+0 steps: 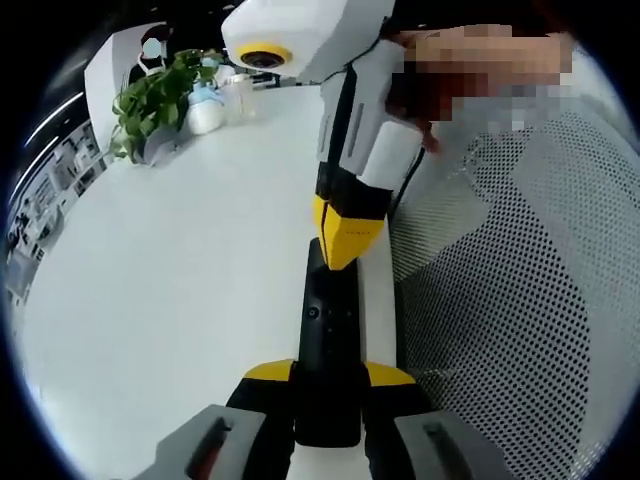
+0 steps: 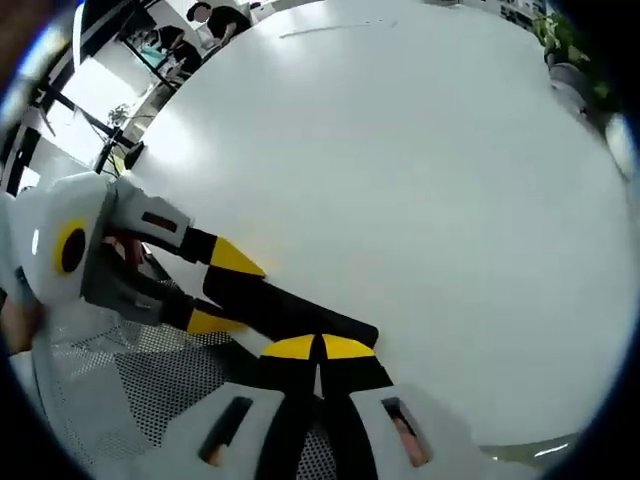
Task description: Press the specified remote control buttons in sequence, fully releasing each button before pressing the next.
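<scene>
Left gripper (image 1: 328,385) clamped remote (image 1: 328,340), long axis toward 12 o'clock. Right gripper (image 2: 318,348) jaws closed, tip on remote's far end.

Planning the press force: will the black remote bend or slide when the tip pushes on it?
The remote looks like a stiff slab, so probably no bending. Clamped by the left gripper above the table, it likely won't slide as the right gripper presses.
</scene>
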